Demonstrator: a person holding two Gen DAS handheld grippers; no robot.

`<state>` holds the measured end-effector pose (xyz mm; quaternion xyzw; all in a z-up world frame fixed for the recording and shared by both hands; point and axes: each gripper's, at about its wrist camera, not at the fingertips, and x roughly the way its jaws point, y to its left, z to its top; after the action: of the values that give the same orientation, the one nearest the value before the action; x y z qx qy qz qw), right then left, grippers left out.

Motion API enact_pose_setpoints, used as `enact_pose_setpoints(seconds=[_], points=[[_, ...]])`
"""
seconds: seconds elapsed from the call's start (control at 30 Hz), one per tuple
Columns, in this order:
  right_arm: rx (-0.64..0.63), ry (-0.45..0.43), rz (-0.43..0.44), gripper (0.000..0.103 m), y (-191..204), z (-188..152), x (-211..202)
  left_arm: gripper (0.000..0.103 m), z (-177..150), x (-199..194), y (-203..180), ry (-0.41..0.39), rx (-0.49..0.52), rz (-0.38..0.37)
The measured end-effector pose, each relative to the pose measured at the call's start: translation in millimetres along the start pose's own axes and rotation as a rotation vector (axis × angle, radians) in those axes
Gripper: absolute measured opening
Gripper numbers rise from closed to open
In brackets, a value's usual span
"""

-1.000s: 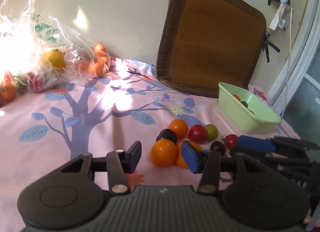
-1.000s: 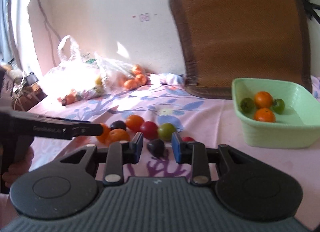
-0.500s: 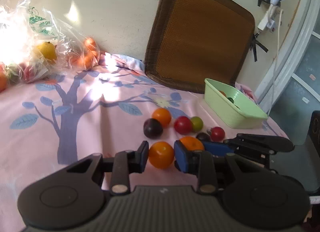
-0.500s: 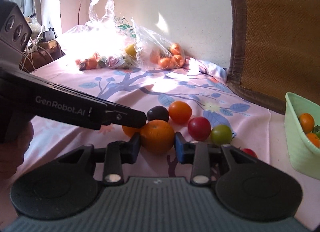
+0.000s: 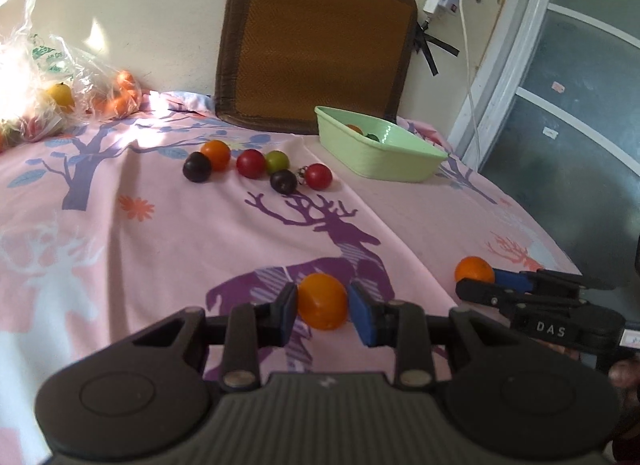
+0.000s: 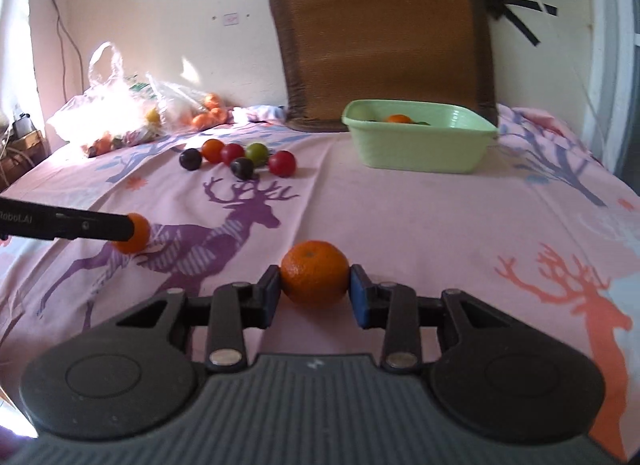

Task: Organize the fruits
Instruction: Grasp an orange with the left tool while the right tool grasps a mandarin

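My left gripper (image 5: 322,308) is shut on a smooth orange tomato (image 5: 322,301), held above the pink cloth. My right gripper (image 6: 314,291) is shut on a dimpled mandarin (image 6: 314,273). Each gripper shows in the other's view: the right gripper (image 5: 478,279) with its mandarin (image 5: 474,269) at the lower right, the left gripper (image 6: 132,231) with its tomato (image 6: 134,233) at the left. Several loose fruits lie on the cloth farther back: an orange tomato (image 5: 215,155), a red one (image 5: 251,163), a green one (image 5: 277,161), two dark ones (image 5: 197,167) and a small red one (image 5: 319,176). The green tub (image 5: 400,159) holds more fruit.
A brown woven cushion (image 5: 316,41) leans on the wall behind the tub. Clear plastic bags of fruit (image 5: 44,93) sit at the far left. A door frame and a hanging cable (image 5: 466,61) stand to the right. The cloth-covered table's edge drops off at the right.
Both grippers closed on orange fruits in the pile, then pulled back toward the near side with them. The fruit pile now lies well ahead of both.
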<state>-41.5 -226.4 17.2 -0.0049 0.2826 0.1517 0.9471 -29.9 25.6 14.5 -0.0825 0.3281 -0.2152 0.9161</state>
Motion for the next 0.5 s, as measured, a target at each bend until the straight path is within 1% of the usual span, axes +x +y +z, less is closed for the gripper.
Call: enact_pose_setpoints(seconds=[0.1,0.23,0.33,0.43,0.5], points=[[0.034,0.0,-0.018,0.039,-6.0,-8.4,-7.9,0.029,-4.5,1.1,-12.1,0.005,0.037,0.021],[0.038,-0.001,-0.018,0.04,-5.9,-17.3,-11.8,0.03,-8.2,0.4,-23.9,0.01,0.085,0.062],[0.024,-0.004,-0.019,0.041,-3.7,-18.6,-12.8,0.037,-7.4,-0.6,-30.1,0.007,0.104,0.067],[0.032,-0.007,-0.012,0.041,-5.3,-18.8,-14.5,0.041,-7.5,0.5,-35.5,0.008,0.127,0.077],[0.031,-0.009,-0.01,0.041,-5.9,-19.1,-15.6,0.047,-8.5,2.0,-38.7,0.011,0.143,0.081]])
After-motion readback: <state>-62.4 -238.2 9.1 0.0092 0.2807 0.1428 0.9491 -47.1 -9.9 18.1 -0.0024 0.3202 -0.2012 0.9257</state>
